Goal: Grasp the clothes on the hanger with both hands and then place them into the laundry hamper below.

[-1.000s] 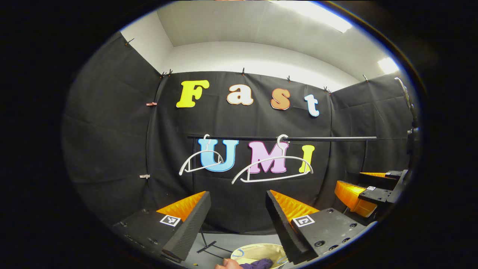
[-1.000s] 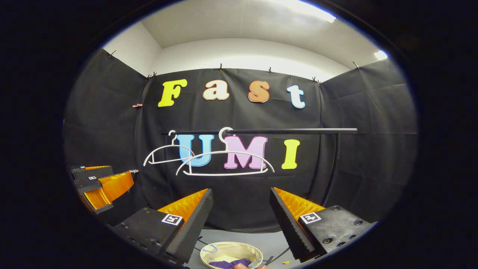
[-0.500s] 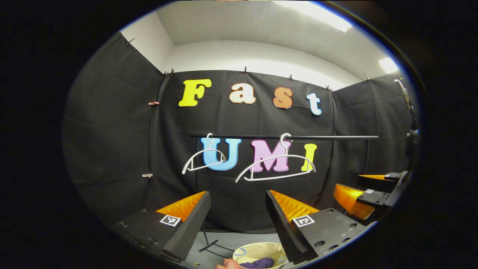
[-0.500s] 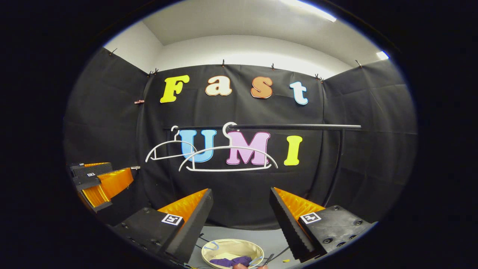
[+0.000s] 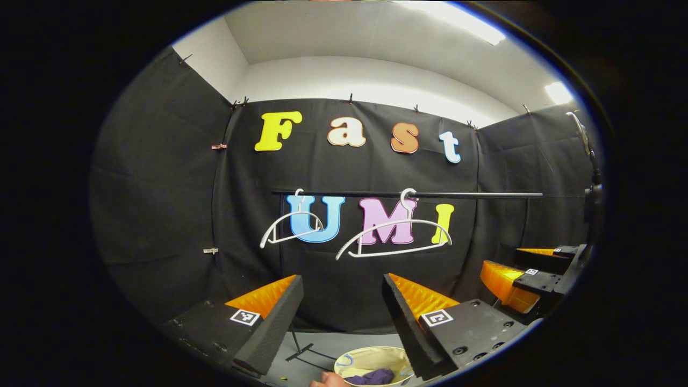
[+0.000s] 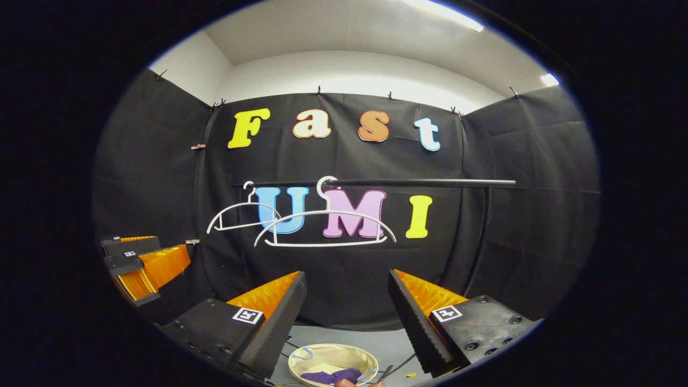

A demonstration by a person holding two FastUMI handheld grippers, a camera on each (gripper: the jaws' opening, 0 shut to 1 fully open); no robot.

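Two bare white hangers point(image 5: 395, 236) point(image 6: 325, 228) hang on a black rail point(image 5: 408, 195) point(image 6: 376, 183). Below, a cream laundry hamper point(image 5: 357, 359) point(image 6: 333, 357) stands on the grey floor with a purple garment point(image 5: 373, 377) point(image 6: 330, 376) lying inside. My left gripper point(image 5: 341, 314) is open with nothing between its fingers, high above the hamper. My right gripper point(image 6: 346, 314) is open and empty too. In the left gripper view the right gripper point(image 5: 529, 277) sits at the far right. In the right gripper view the left gripper point(image 6: 142, 263) sits at the far left.
The rail stands on a black upright point(image 6: 481, 242) at the right and black feet point(image 5: 301, 352) on the floor. A bit of a hand point(image 5: 328, 380) shows at the bottom edge beside the hamper. Black cloth walls close off the booth on three sides.
Both views have drifted slightly; the rail and hangers sit a little higher in the picture than a second ago. Both grippers stay open.
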